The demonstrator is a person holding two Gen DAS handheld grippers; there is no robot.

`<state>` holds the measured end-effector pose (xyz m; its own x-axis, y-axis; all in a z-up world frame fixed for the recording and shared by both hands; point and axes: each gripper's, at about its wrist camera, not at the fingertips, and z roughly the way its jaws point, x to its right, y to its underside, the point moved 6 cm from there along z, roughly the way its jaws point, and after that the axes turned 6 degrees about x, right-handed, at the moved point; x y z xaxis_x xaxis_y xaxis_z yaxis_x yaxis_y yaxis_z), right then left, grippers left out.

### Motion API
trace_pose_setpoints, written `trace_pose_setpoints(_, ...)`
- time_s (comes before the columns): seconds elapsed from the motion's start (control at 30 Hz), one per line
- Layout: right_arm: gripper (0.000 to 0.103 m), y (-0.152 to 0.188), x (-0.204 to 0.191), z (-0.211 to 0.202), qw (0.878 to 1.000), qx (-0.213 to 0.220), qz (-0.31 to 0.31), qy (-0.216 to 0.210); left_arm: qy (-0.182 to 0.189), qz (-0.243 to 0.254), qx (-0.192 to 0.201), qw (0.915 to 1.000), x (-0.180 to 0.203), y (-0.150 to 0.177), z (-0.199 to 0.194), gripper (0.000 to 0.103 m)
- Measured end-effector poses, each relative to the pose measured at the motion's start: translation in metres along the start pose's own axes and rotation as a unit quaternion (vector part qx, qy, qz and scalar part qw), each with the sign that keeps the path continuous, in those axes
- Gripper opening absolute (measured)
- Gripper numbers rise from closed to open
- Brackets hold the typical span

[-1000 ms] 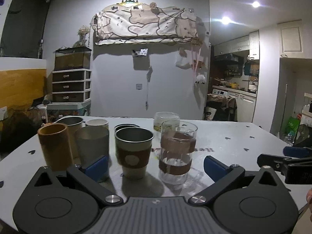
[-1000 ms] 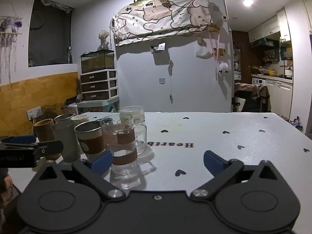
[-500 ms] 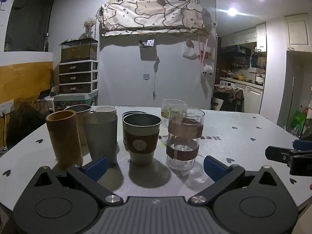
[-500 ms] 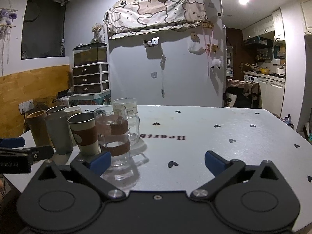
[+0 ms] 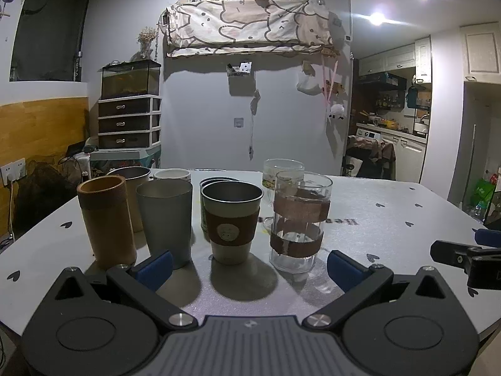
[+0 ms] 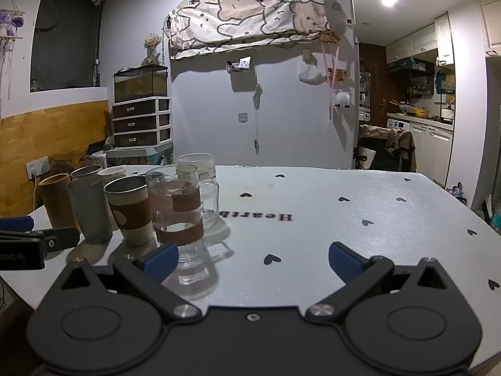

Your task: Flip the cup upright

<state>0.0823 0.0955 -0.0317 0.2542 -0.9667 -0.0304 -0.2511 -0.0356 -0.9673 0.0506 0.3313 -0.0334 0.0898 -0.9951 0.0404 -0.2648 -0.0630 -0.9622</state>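
Note:
Several cups stand upright in a cluster on the white table (image 5: pixel 391 206). A clear glass with brown bands (image 5: pixel 300 219) stands front right, a metal cup with a brown sleeve (image 5: pixel 231 221) beside it, then a grey tumbler (image 5: pixel 165 219) and a brown bamboo cup (image 5: pixel 105 221). My left gripper (image 5: pixel 249 266) is open and empty just in front of them. My right gripper (image 6: pixel 250 260) is open and empty; the banded glass (image 6: pixel 177 216) stands just beyond its left finger. A glass mug (image 6: pixel 200 188) stands behind.
More cups stand in the back row: a metal one (image 5: pixel 130 174), a white one (image 5: pixel 172 175) and a ribbed glass (image 5: pixel 281 169). The table's right part carries heart marks and the word Heartb (image 6: pixel 256 216). Drawers (image 5: pixel 128 122) and a kitchen lie beyond.
Both grippers have drawn back and risen slightly from the cups; the cluster now sits lower and a bit farther in each view. Nothing was gripped.

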Motion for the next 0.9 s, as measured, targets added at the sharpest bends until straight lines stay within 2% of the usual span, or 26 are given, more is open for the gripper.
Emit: trace_pose_setpoints(0.9,0.103,0.0014,0.0002,0.0008,1.0,-0.003,0.0,0.003,-0.001,-0.001,-0.001,1.0,0.0001,-0.0003,-0.0005,0.103)
